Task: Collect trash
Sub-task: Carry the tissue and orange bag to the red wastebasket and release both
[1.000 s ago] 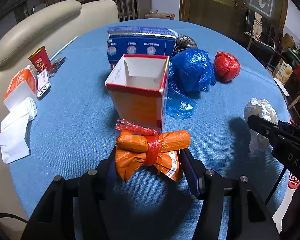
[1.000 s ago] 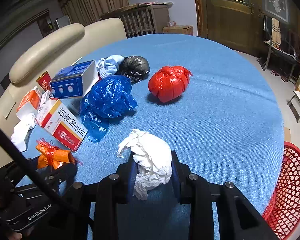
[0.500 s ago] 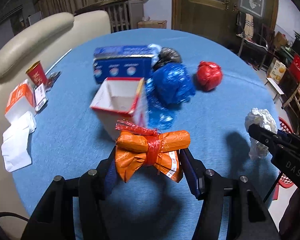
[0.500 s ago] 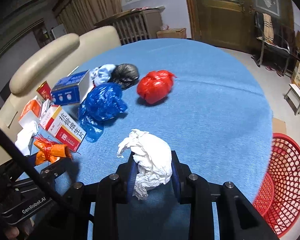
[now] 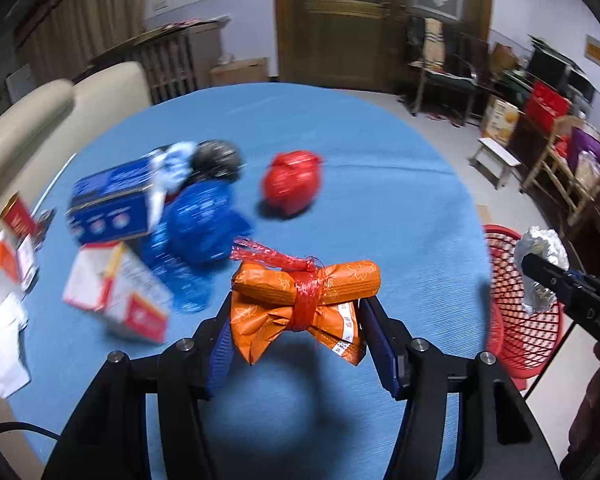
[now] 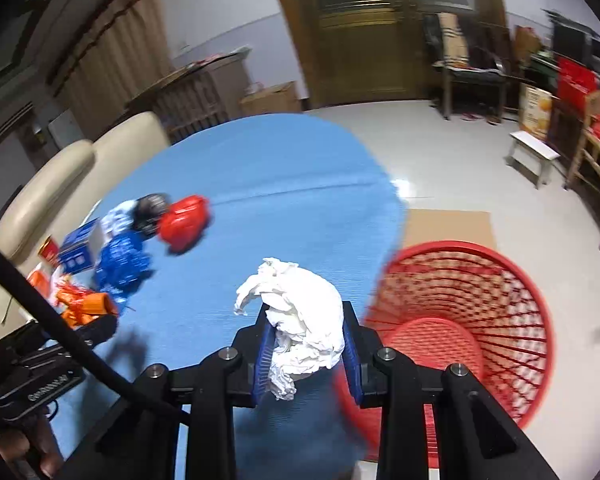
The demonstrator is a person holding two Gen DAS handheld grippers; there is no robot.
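My left gripper point(image 5: 300, 336) is shut on an orange wrapper bundle point(image 5: 300, 300) tied with red string, held above the blue table point(image 5: 380, 208). My right gripper point(image 6: 306, 344) is shut on a crumpled white tissue point(image 6: 300, 320), held over the table's right edge beside the red mesh basket point(image 6: 472, 320) on the floor. The basket point(image 5: 520, 312) and the tissue point(image 5: 540, 268) also show at the right of the left wrist view. The orange bundle point(image 6: 84, 304) shows at the left of the right wrist view.
On the table lie a red bag point(image 5: 292, 184), a blue bag point(image 5: 204, 224), a black bag point(image 5: 216, 156), a blue box point(image 5: 108, 204), a red and white box point(image 5: 116, 292) and white paper point(image 5: 4, 344). A beige sofa point(image 5: 40, 120) stands behind. A stool point(image 6: 532, 156) stands on the floor.
Both grippers have swung to the right with their loads. The right gripper has gone from over the table to its right edge, and the red basket now fills its view.
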